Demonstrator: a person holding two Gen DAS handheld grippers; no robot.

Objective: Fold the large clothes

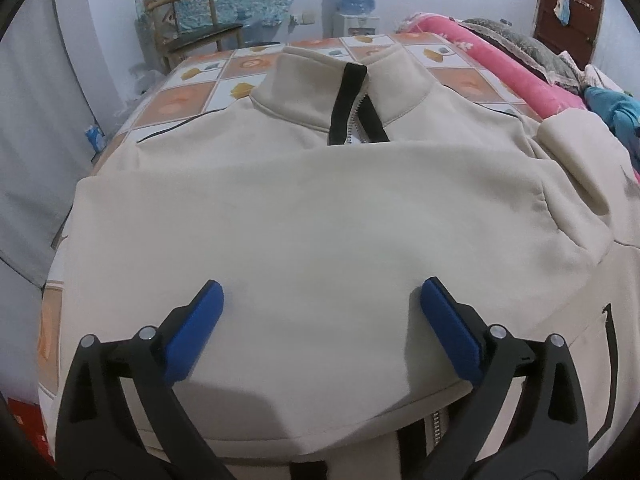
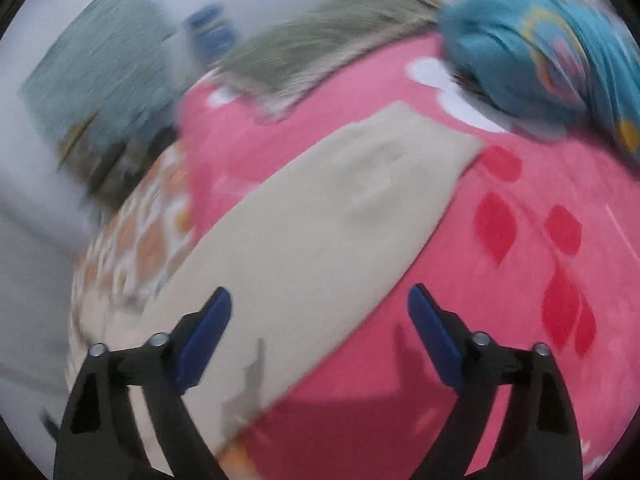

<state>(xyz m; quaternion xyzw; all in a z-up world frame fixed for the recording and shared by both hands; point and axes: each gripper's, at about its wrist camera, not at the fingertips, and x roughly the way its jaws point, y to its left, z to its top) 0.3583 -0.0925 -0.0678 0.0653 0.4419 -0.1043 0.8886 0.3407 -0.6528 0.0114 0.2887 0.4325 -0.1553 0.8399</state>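
Observation:
A large cream jacket with a stand collar and black-edged zip lies spread on the bed, one sleeve folded across its chest. My left gripper hovers open just above that folded sleeve, blue pads wide apart with nothing between them. In the blurred right wrist view the jacket's other sleeve stretches out flat over a pink blanket. My right gripper stands open above that sleeve's near part, and nothing is held in it.
The bed carries an orange-and-white tiled sheet. Pink and grey bedding and a teal cloth are piled along the right side. A wooden chair and a water dispenser stand by the far wall.

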